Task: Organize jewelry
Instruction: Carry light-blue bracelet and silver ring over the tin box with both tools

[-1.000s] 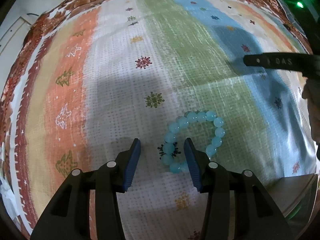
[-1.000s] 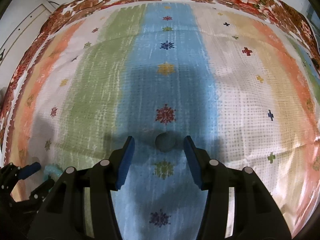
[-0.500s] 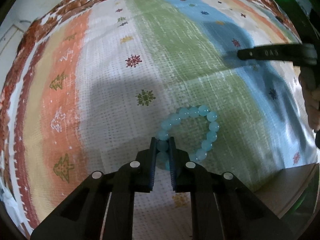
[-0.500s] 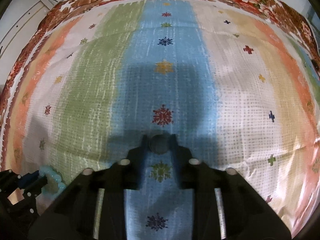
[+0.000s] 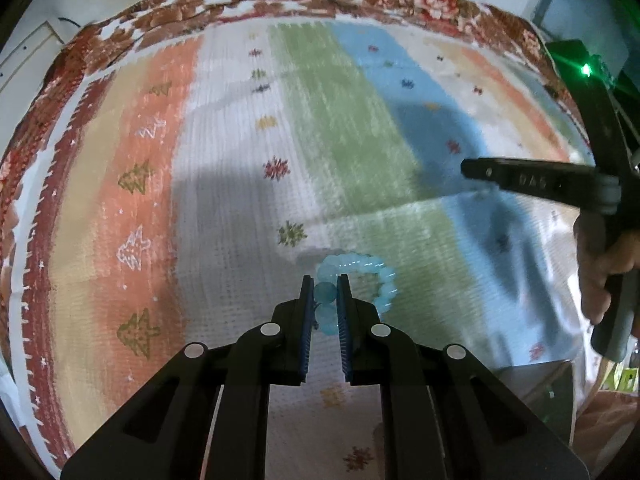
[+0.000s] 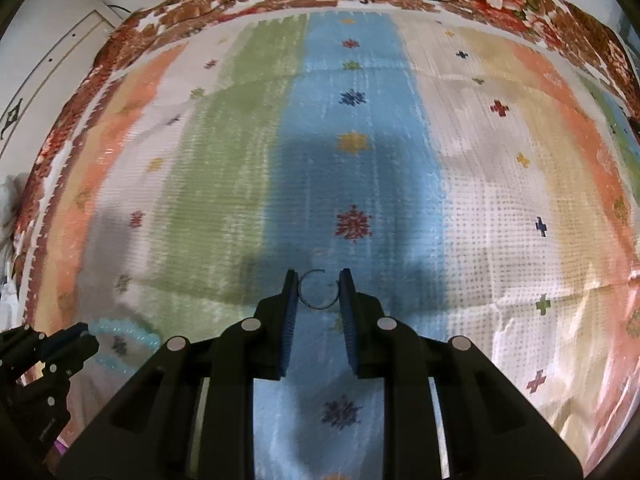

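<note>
Bracelet (image 5: pixel 352 288) now clamped, lifted by left gripper (image 5: pixel 325 300); ring (image 6: pixel 318 290) pinched by right gripper (image 6: pixel 319 294), 12 o'clock; sorting begun.

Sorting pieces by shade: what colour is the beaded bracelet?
Pale translucent aqua blue bracelet, clearest in the left wrist view.

The bead bracelet (image 5: pixel 356 288) is blurred, its near beads hidden between the left gripper's (image 5: pixel 325 294) fingers (image 5: pixel 306 312). Right of it, the person's hand (image 5: pixel 600 264) is cut off by the edge.
</note>
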The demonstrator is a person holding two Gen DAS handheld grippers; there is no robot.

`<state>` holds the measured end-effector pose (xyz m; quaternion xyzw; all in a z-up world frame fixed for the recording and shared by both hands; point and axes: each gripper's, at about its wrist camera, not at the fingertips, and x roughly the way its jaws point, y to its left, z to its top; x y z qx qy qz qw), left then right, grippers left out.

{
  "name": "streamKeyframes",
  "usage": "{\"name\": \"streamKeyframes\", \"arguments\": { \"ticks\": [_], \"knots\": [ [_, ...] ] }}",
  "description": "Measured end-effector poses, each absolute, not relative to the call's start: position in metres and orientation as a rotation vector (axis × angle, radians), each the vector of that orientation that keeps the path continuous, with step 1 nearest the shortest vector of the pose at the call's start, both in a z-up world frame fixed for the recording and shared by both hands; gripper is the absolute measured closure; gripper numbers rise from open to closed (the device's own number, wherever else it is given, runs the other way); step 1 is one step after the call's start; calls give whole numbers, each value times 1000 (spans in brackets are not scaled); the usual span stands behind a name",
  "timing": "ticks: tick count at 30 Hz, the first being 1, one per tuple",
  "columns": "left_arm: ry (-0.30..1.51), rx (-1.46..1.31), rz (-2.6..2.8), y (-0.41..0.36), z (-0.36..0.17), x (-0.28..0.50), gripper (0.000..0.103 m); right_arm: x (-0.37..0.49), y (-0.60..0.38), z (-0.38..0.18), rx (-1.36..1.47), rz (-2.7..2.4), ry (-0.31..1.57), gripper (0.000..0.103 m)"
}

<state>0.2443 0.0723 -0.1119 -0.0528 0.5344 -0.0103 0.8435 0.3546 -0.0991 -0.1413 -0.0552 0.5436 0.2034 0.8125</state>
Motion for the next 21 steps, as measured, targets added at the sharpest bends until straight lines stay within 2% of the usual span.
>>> {"name": "streamKeyframes", "arguments": {
  "ticks": [21],
  "knots": [
    [985, -122, -31, 53, -56, 221, 92, 281, -104, -92, -167, 474, 1065, 81]
  ]
}}
